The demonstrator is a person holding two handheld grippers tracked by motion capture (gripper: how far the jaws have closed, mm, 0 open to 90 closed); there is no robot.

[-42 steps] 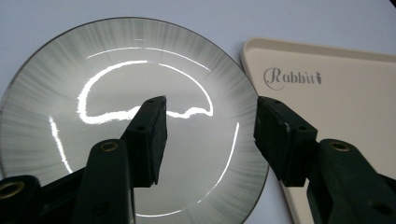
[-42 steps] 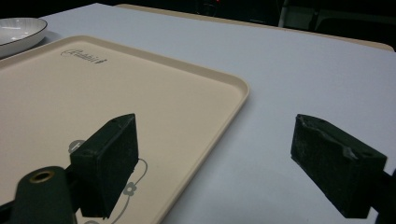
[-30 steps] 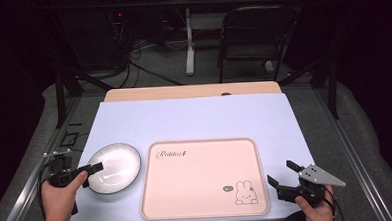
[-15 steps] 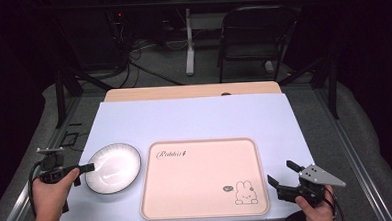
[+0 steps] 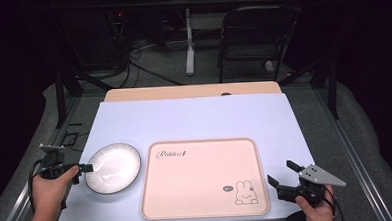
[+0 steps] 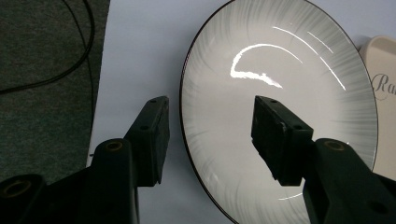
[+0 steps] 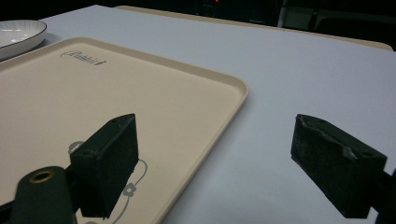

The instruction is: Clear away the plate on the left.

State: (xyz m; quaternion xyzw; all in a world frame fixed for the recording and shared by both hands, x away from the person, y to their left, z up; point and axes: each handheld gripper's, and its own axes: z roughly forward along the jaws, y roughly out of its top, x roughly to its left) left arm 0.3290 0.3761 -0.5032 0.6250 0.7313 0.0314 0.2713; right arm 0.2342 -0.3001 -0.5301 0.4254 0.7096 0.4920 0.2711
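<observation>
Surface: you work on a pale sheet (image 5: 194,121) spread over a wooden table (image 5: 190,91), whose far edge shows beyond the sheet.
Room: dark around you, with a chair (image 5: 255,35), a stand and loose cables on the grey floor past the table.
Plate: the white plate (image 5: 112,167) with a dark rim sits on the sheet at your left, just beside the left edge of the tray (image 5: 203,177), with a narrow strip of sheet between them.
Left gripper: your left gripper (image 5: 84,168) is at the plate's left rim with its jaws spread. In the left gripper view (image 6: 208,126) one jaw is over the sheet outside the rim and the other over the plate's inside, so the rim lies between them; neither pad presses on it, as far as you can see.
Right gripper: your right gripper (image 5: 283,176) is at the tray's near right corner, jaws spread wide with nothing between them; in its own view (image 7: 212,154) one jaw hangs over the tray by the rabbit print, the other over bare sheet.
Edges: the plate is close to the sheet's left edge, with grey floor and a cable just beyond.
Open room: the far half of the sheet is bare, and so is the tray.
</observation>
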